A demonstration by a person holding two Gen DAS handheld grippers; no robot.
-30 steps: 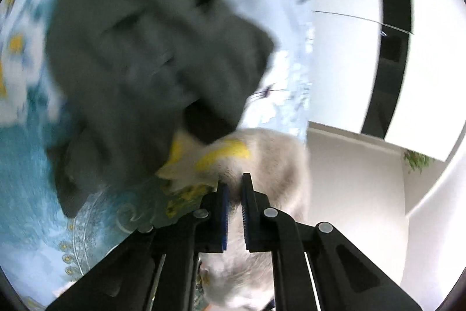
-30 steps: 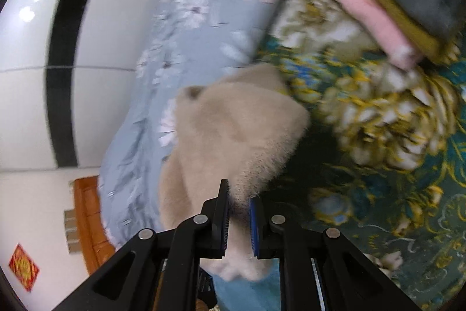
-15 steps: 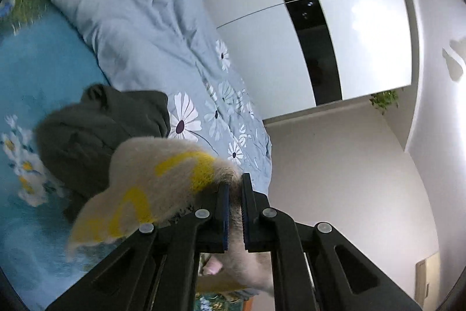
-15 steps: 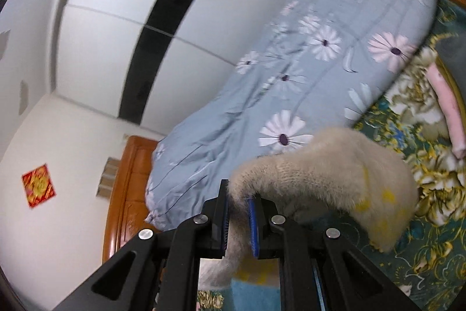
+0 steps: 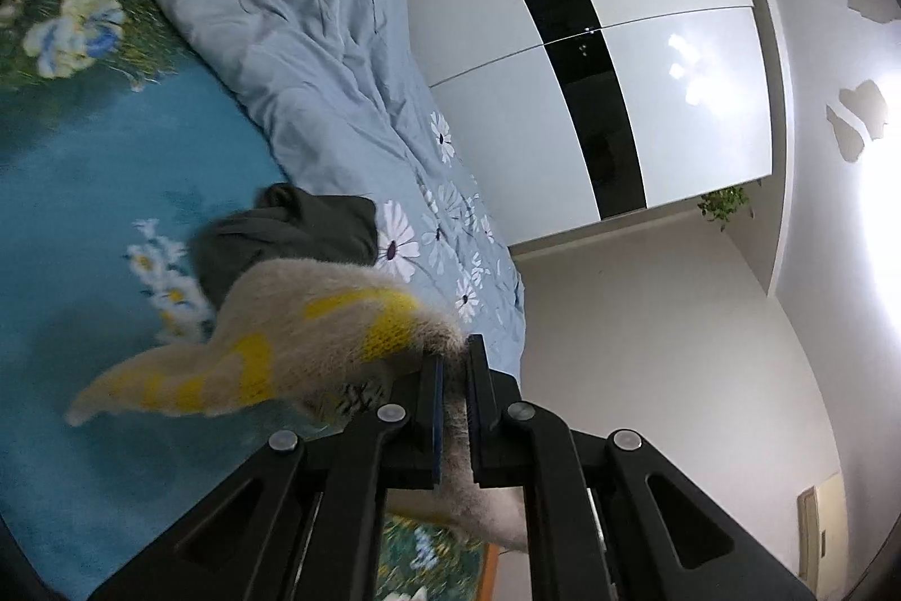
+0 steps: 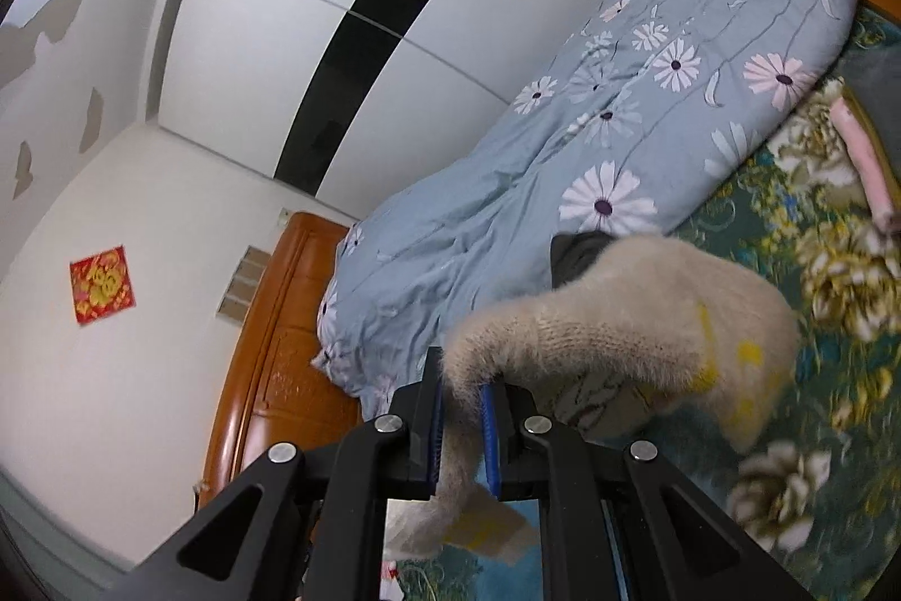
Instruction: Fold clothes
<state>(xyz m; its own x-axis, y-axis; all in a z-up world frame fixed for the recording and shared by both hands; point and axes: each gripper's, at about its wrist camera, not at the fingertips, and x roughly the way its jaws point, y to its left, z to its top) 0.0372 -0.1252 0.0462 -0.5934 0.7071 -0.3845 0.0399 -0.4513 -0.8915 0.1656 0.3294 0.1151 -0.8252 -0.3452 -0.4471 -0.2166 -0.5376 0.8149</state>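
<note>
Sweater (image 5: 315,336) held aloft over the bed (image 5: 84,206) by both tools.
Left tool (image 5: 452,364) and right tool (image 6: 463,387) each stayed clamped on fuzzy beige knit with yellow patches; since a second before, the garment had risen clear of the dark grey garment (image 5: 293,229), which lay crumpled beside the daisy-print quilt (image 6: 647,94).

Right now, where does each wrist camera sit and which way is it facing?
Left wrist: on the left gripper, looking along its fingers over the bed sheet toward the wardrobe; only the gripper's black frame shows.
Right wrist: on the right gripper, facing the headboard and wardrobe; again only the gripper frame.
Shared: the fuzzy beige sweater clamped in both, the dark garment, the daisy quilt.
</note>
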